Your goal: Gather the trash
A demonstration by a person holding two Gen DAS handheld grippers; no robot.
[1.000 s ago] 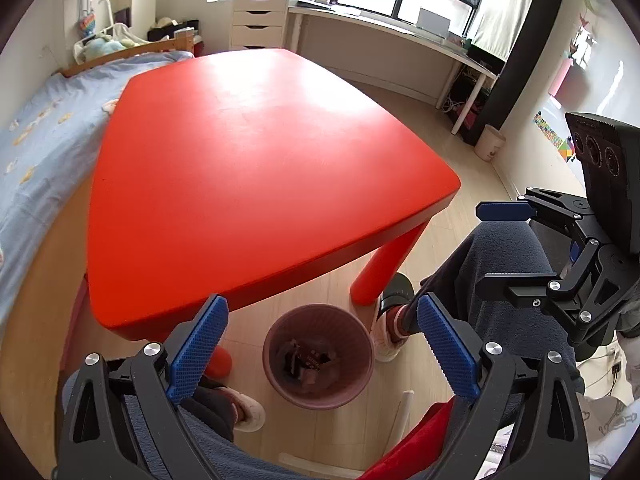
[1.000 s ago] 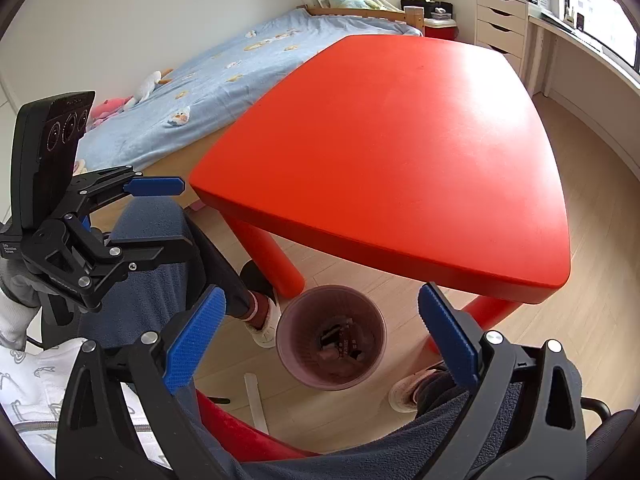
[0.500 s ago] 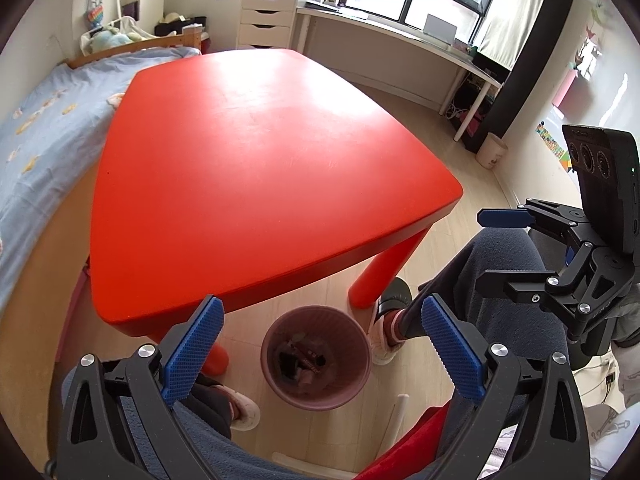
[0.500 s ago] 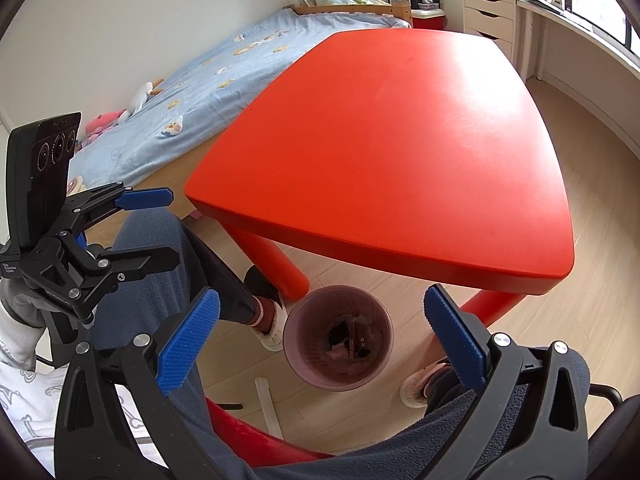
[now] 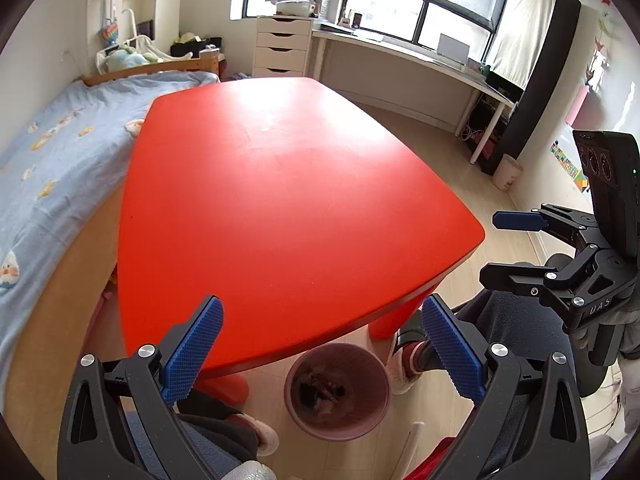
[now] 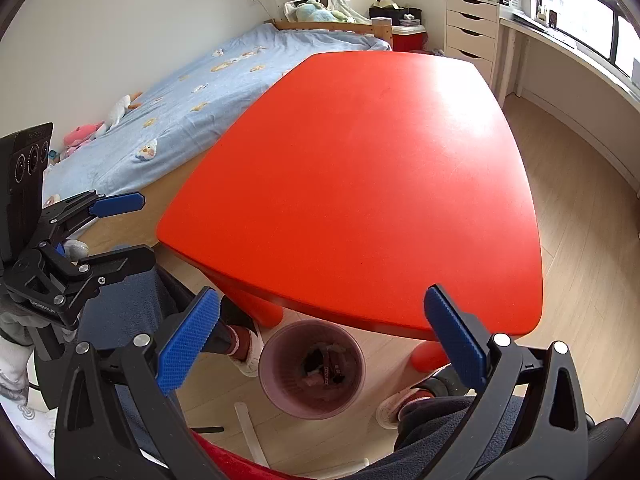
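A pink waste bin point(image 5: 339, 390) stands on the floor under the near edge of the red table point(image 5: 280, 200); it holds dark scraps of trash. It also shows in the right wrist view point(image 6: 313, 368). My left gripper point(image 5: 322, 344) is open and empty, above the table's near edge and the bin. My right gripper point(image 6: 322, 340) is open and empty, likewise above the bin. Each gripper shows in the other's view: the right one point(image 5: 520, 244) at the right, the left one point(image 6: 116, 232) at the left. The red table top point(image 6: 360, 180) bears nothing.
A bed with a blue cover point(image 5: 52, 152) runs along the table's left side. A white desk point(image 5: 420, 60) and drawers point(image 5: 282, 50) stand under the window. The person's legs and shoes point(image 5: 404, 364) flank the bin. A small white bin point(image 5: 506, 170) sits by the far wall.
Both grippers have risen and tilted up, so the table fills more of each view and the bin sits lower. Both stayed open.
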